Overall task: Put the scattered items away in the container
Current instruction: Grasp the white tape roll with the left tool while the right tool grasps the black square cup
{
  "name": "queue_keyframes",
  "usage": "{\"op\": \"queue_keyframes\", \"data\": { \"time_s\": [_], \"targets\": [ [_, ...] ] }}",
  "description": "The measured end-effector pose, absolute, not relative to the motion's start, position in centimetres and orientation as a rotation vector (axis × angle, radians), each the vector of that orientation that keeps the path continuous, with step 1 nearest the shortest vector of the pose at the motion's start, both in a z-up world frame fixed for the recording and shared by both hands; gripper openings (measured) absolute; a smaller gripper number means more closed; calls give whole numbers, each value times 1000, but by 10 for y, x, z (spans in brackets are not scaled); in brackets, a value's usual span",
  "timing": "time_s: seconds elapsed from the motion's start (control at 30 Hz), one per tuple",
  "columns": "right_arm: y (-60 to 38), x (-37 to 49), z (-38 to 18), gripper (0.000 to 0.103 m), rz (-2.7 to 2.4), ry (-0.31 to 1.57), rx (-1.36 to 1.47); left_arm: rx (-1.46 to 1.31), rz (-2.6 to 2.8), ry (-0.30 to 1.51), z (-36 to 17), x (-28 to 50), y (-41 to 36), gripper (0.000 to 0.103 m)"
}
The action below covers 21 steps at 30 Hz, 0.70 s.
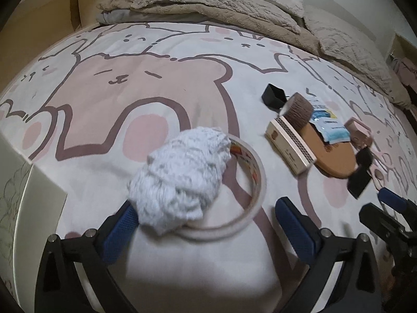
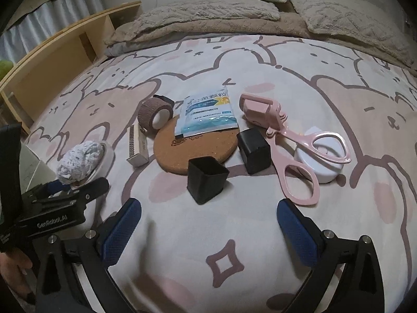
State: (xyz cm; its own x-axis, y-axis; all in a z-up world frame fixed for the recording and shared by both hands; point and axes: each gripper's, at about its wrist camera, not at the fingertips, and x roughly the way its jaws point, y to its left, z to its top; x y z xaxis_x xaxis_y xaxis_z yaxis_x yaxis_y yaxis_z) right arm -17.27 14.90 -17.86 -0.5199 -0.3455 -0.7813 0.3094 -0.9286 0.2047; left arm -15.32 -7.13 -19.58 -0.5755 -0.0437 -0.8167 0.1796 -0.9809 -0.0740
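1. The left gripper (image 1: 206, 224) stands with its fingers (image 1: 295, 230) spread wide and gripping nothing; a crumpled white cloth (image 1: 182, 180) lies between them, brushing the left-hand pad, on top of a roll of clear tape (image 1: 250, 182).
2. The right gripper (image 2: 208, 224) is likewise wide open and empty, hanging over bare bedspread (image 2: 260, 57) at the bottom of its frame.
3. Just beyond it, mid-frame, sit two small black boxes (image 2: 206, 180), a cork coaster (image 2: 182, 148), a printed sachet (image 2: 208, 114), a brown bandage roll (image 2: 156, 113), a slim cream box (image 2: 138, 146), pink scissor-handled tongs (image 2: 284, 143) and a white round case (image 2: 323, 164).
4. A pale wall at the left edge (image 1: 41, 208) may be the container; I cannot be sure.
5. My reading: nothing looks stowed, so nearly all the tidying remains.
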Motion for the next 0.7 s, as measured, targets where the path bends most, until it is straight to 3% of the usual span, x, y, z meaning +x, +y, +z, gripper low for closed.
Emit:
{"op": "queue_keyframes", "data": {
  "time_s": [0.1,0.13,0.2,0.6,0.67,0.7],
  "targets": [
    [150,-178,-180,101,-2461,-58,1283,1373,-2660,235,-198,-161,-74,103],
    [150,-179,-179,84,-2470,-50,1274,1371,-2657,240,-198,-162,-75,103],
    [148,-181,-177,65,-2465,-25,1270,1363,-2655,259,-198,-166,-78,103],
    [131,-193,-185,65,-2457,58,1226,1355,-2663,292,-201,-168,-80,103],
    [128,-189,-185,58,-2470,97,1215,1350,-2673,319,-201,-167,-83,103],
    [128,-187,-185,49,-2468,102,1207,1346,-2677,331,-201,-166,-84,102]
  ]
}}
